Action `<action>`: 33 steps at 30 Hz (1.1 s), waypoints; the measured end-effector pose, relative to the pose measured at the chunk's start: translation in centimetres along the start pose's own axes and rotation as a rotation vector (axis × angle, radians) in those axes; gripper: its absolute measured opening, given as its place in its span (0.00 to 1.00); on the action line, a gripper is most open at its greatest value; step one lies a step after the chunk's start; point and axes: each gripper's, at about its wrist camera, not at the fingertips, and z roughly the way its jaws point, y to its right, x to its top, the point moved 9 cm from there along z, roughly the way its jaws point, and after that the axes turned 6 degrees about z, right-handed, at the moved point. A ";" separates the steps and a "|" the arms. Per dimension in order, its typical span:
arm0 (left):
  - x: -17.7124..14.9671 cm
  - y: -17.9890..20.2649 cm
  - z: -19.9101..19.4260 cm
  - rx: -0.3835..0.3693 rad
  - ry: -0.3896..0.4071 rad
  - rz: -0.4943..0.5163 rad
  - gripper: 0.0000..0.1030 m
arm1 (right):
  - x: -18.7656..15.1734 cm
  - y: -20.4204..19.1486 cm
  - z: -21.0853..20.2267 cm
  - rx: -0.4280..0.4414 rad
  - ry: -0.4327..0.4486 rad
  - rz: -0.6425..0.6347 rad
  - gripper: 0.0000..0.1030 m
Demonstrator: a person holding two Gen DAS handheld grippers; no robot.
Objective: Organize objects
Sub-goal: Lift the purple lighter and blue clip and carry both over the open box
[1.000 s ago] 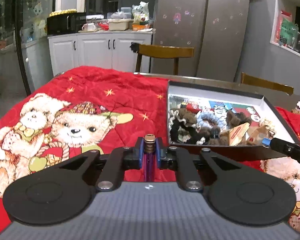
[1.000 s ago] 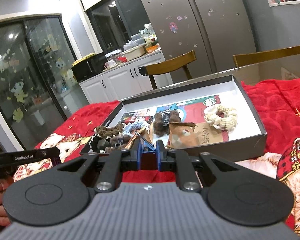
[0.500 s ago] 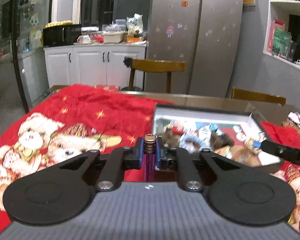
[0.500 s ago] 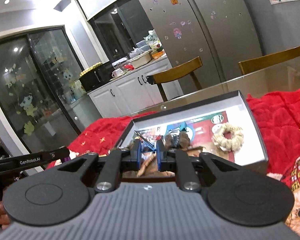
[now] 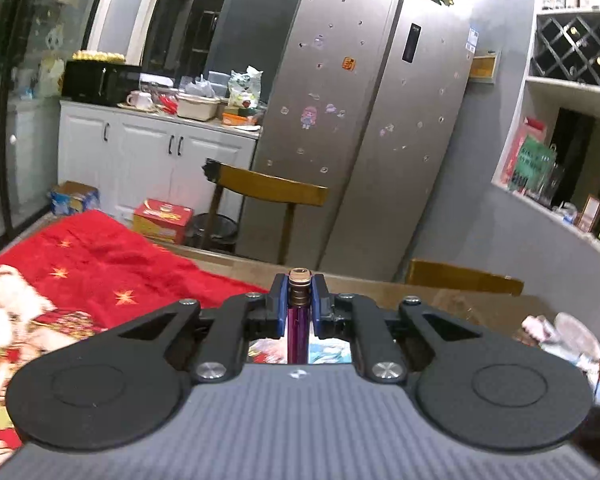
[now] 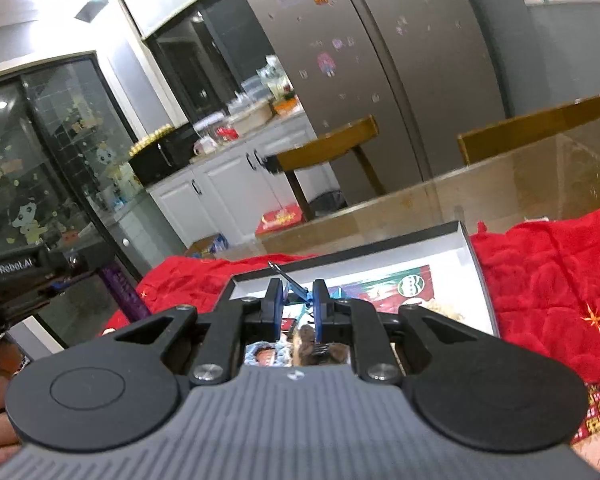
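My left gripper (image 5: 299,286) is shut on a purple tube with a bronze cap (image 5: 299,320), held upright above the table; the tube also shows in the right wrist view (image 6: 125,292) at the left. My right gripper (image 6: 296,294) is shut on a small blue clip (image 6: 300,295), raised above the shallow white box (image 6: 466,240). The box holds hair ties and printed cards, mostly hidden behind my right gripper. In the left wrist view only a strip of the box contents (image 5: 328,354) shows under the fingers.
A red bear-print blanket (image 5: 100,268) covers the table, with bare glass tabletop (image 6: 520,176) beyond. Wooden chairs (image 5: 272,190) stand at the far edge, before a steel fridge (image 5: 372,120) and white cabinets. Small items (image 5: 568,336) lie at the right.
Both grippers have risen and tilted upward, so the box has dropped low in both views. The left keeps the tube and the right keeps the clip.
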 end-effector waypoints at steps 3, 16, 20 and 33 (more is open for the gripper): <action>0.6 1.7 2.4 -0.048 -0.023 -0.017 0.14 | 1.1 1.2 1.6 -0.020 -0.046 0.020 0.17; -0.9 9.8 15.6 -0.189 -0.119 -0.047 0.14 | 3.1 8.2 7.6 -0.150 -0.086 0.053 0.17; -3.3 10.9 18.6 -0.170 -0.175 -0.003 0.14 | 3.0 9.7 8.7 -0.170 -0.096 0.079 0.17; -7.2 10.9 21.6 -0.111 -0.174 0.065 0.14 | 0.7 11.1 11.1 -0.222 -0.182 0.053 0.17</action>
